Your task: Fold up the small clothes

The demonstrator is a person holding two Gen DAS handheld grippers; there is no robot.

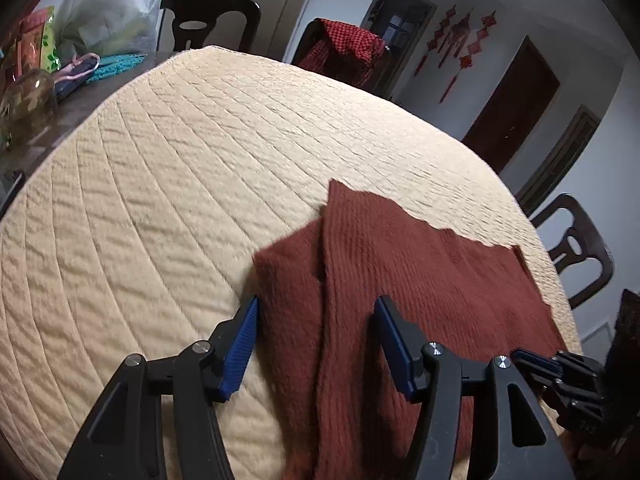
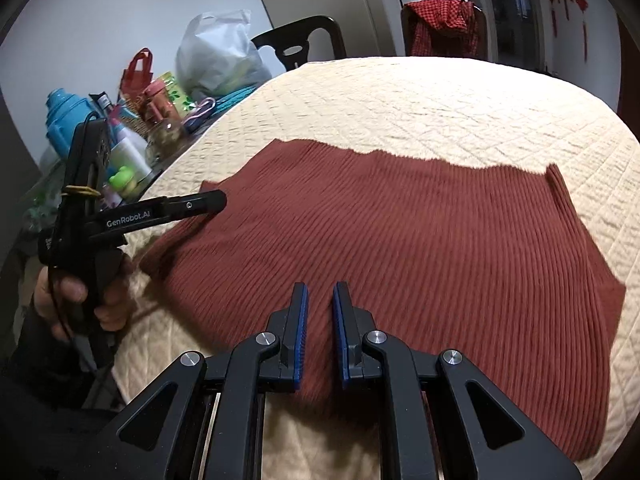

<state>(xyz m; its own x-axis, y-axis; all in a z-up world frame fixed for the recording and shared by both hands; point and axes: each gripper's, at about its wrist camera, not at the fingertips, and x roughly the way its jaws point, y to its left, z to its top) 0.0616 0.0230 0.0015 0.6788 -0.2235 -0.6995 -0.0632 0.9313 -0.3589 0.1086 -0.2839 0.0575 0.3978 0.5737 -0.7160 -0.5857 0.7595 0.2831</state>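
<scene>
On quilted bench (image 2: 460,100), rust knit garment (image 2: 400,240) lies soft, limp; your left gripper (image 1: 316,336) fingers wide over its folded edge, right gripper (image 2: 320,332) fingers narrow, empty; pinch the edge there.

Rust-red ribbed knit garment (image 2: 400,248) lies on a cream quilted, diamond-stitched table cover (image 2: 440,100). Both grippers are black with blue finger pads (image 1: 240,344). A red-and-black checked cloth (image 2: 440,20) drapes a dark chair.

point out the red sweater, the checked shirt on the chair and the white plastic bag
red sweater (image 2: 400,240), right wrist view, middle of its ribbed body
checked shirt (image 2: 440,20), right wrist view, part draped over the chair back
white plastic bag (image 2: 216,52), right wrist view, its bulging side
</scene>
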